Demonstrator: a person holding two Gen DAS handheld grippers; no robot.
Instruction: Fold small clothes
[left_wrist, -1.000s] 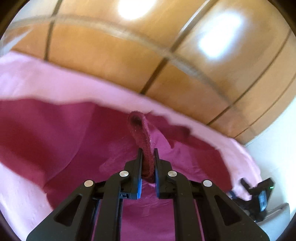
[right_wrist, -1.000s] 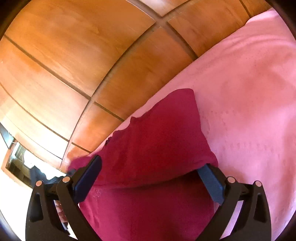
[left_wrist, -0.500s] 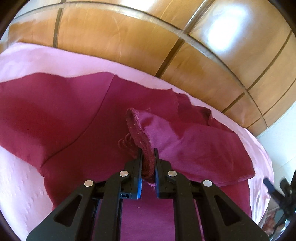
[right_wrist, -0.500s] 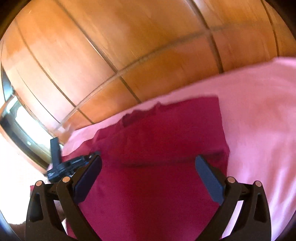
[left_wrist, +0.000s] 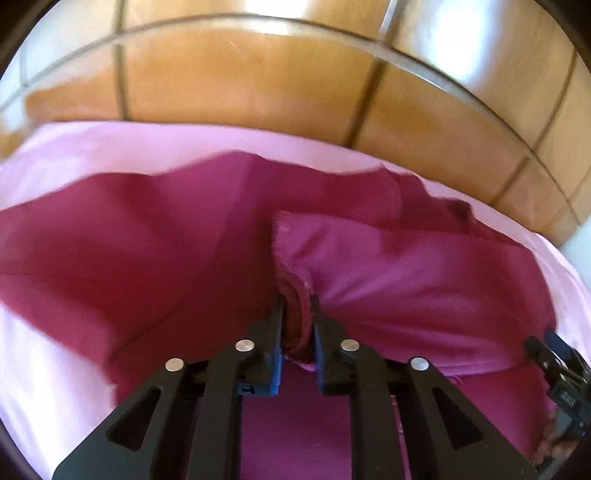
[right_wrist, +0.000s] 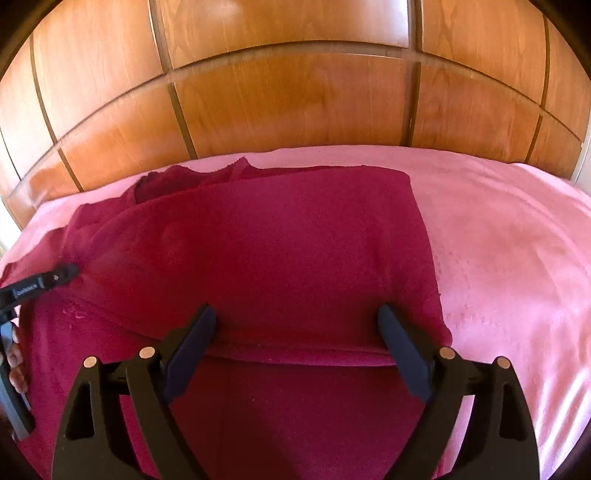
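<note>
**Letting the folded edge down cleanly**

On the left, the left gripper (left_wrist: 297, 321) has a bunched hem of the dark magenta knit garment (left_wrist: 147, 266) between its narrow jaws, and those jaws are just opening, so the pinch is easing off while the cloth sits between the pads. The garment lies spread on the pale pink bedsheet (left_wrist: 92, 147), in front of a glossy orange-brown wooden panelled wall (left_wrist: 240, 81). The flap carried by this gripper is laid over the body of the garment, its free edge running off to the right.

To do this step well, I judge the hem should be released low, close to the layer beneath, so it drops flat rather than curling back. Backing the gripper straight out along its own line should avoid dragging the fold askew.

On the right, the right gripper (right_wrist: 297, 347) hangs above the near edge of the folded panel with its jaws wide but beginning to close; no cloth is pressed between the pads, so it holds nothing. The fold line there looks fairly straight, with the sheet bare to its right. That gripper seems best placed to take the near edge once the left lets go, catching both layers together so the next fold keeps its corners square. The main risk is grabbing only the top layer.
</note>
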